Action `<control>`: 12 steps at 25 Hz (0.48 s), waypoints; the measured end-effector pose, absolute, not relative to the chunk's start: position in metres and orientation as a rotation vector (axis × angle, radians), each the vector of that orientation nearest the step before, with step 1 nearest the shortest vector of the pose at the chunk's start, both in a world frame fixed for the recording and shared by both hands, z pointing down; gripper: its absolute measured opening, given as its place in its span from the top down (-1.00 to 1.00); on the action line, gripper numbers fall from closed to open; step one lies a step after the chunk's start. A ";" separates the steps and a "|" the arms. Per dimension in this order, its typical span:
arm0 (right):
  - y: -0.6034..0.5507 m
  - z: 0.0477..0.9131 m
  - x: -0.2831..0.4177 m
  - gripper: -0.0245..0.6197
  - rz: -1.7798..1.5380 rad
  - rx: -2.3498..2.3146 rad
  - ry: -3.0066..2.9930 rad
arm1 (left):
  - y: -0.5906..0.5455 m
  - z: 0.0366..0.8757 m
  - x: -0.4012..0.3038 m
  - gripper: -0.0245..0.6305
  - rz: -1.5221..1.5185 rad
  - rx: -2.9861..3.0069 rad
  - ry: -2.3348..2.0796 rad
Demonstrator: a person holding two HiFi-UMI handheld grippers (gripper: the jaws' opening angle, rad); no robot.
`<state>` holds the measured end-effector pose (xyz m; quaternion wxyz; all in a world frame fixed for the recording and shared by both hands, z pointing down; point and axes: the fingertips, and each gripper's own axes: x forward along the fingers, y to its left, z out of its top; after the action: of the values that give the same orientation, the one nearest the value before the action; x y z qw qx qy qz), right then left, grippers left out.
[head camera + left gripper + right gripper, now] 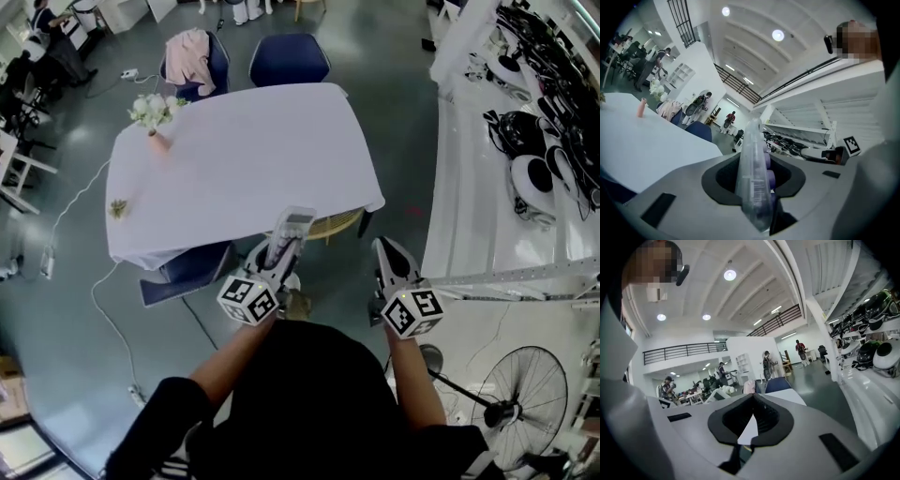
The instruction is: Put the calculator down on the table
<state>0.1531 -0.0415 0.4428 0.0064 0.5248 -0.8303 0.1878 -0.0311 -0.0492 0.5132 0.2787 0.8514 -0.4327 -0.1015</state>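
The left claw (278, 251) is clamped part-way closed on the calculator (292, 228). Its two jaws press on the flat faces, and the calculator sticks out forward past the tips. In the left gripper view the calculator is seen edge-on, a clear case with purple keys on one side. It is held in the air and is not resting on anything. In the head view it sits over the near edge of the counter (244, 150). The right claw (386, 251) is closed with its tips touching and nothing between them. It is held level beside the left one, off the counter's near right corner.

Just below the claws, a blue chair (187, 272) is pushed under the near edge on the left. A yellow wicker seat (335, 225) is under the near right corner. The counter is covered by a white cloth that hangs over its sides. A pink vase of white flowers (153, 117) stands at the far left corner, and a small sprig (117, 208) lies near the left edge. Both are well apart from the calculator.

At the far side are two more blue chairs, one with a pink garment (190, 56) over its back and the other (289, 58) bare. A white cable (103, 300) trails over the grey floor on the left. On the right is a long white shelf (469, 187) carrying helmets (530, 173). A standing fan (522, 403) is near the person's right elbow. People are at desks in the far left corner.
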 end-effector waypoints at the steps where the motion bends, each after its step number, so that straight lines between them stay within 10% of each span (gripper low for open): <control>1: -0.062 0.445 0.152 0.93 0.591 1.647 -2.585 | -0.070 0.520 -0.030 0.54 -0.267 2.276 -1.154; 12: -0.191 0.488 0.143 0.93 0.674 1.549 -2.508 | -0.236 0.654 -0.023 0.54 -0.188 2.018 -1.125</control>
<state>0.1429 -0.1908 0.4879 0.0590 0.5114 -0.8279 0.2226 -0.0235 -0.2360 0.6539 0.4003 0.7978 -0.4446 -0.0743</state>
